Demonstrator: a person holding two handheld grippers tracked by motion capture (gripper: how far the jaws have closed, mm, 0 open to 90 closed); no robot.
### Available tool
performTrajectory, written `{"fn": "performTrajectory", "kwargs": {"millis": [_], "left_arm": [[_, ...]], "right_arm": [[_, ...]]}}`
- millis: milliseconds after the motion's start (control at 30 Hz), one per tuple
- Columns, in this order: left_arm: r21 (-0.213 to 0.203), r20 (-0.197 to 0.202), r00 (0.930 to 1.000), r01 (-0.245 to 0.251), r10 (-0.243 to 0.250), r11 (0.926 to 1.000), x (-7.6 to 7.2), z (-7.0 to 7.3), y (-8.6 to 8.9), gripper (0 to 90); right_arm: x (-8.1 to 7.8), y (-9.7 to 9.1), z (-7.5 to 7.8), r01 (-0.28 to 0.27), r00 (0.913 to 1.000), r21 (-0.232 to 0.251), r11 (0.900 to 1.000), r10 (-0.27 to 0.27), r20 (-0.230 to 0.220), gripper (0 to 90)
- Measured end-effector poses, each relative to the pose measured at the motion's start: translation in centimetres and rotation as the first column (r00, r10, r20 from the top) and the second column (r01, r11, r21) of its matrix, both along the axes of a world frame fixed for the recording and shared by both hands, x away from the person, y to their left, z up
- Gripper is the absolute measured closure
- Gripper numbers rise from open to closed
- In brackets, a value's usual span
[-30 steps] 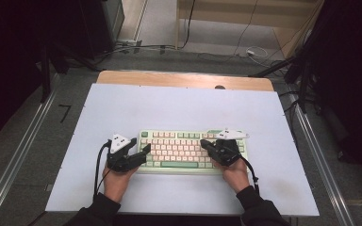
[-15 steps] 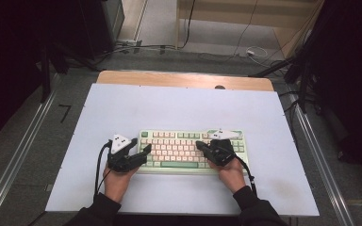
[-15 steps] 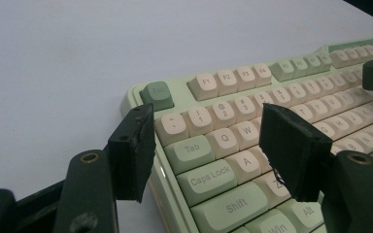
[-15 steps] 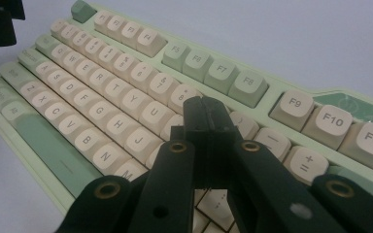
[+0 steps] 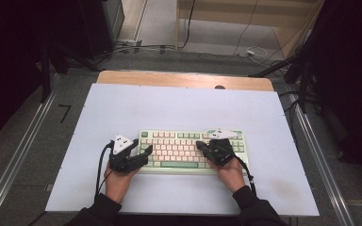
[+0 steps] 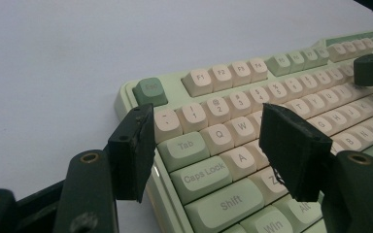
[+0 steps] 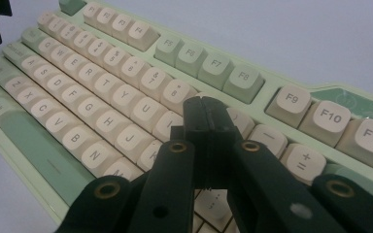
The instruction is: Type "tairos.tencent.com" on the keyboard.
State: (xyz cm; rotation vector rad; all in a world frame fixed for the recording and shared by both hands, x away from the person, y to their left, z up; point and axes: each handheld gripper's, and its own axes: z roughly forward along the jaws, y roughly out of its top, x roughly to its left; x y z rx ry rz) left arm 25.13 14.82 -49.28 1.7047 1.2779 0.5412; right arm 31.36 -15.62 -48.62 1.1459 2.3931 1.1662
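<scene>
White tabletop, green keyboard. My right claw, pinched closed, has edged leftward over the keys, ready to press. Left claw waits wide, empty.

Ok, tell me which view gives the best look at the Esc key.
The left gripper view: the green Esc key sits close and sharp at the keyboard's corner, just beyond the left gripper. The right gripper view catches only its edge at the top left. In the high view it is a tiny green square.
</scene>
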Motion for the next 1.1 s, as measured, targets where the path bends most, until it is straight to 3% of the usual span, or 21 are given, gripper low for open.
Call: {"fn": "performTrajectory", "kwargs": {"millis": [867,1100], "left_arm": [[0.010,-0.001,1.0000,0.005,-0.005,0.9999,-0.1,0.0,-0.1,38.7],[0.008,0.003,1.0000,0.005,-0.005,1.0000,-0.1,0.0,-0.1,38.7]], "right_arm": [[0.0,0.3,-0.3,-0.002,0.9999,-0.027,0.9996,0.002,-0.011,87.4],[-0.3,-1.0,1.3,0.016,0.9992,0.071,0.9974,-0.018,0.035,85.1]]}}
